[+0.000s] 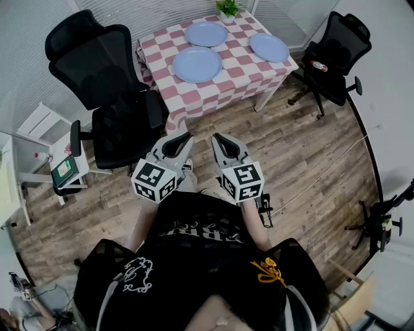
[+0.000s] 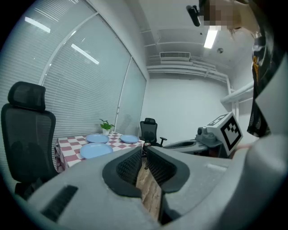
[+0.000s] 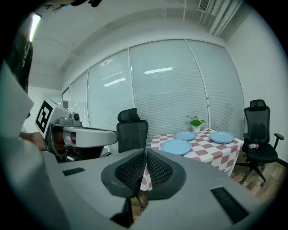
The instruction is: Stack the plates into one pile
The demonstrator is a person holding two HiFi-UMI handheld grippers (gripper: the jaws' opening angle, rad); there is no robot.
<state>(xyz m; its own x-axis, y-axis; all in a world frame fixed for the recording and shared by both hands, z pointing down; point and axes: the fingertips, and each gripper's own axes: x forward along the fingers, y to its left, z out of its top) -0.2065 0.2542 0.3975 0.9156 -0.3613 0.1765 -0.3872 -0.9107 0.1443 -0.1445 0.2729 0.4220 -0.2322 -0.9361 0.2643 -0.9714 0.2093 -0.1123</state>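
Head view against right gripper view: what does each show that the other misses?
Only the head view: the white side table and a black stand on the floor. Only the right gripper view: the right gripper shut, mesh pads together with nothing between, and a ceiling light. Both: three separate blue plates on the checkered table, the plant, black chairs.

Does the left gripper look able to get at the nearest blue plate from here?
Probably not yet: the left gripper, shut and empty, hangs near the body, with wood floor between it and the nearest plate. A step forward looks unblocked; the black chair stands to the left.
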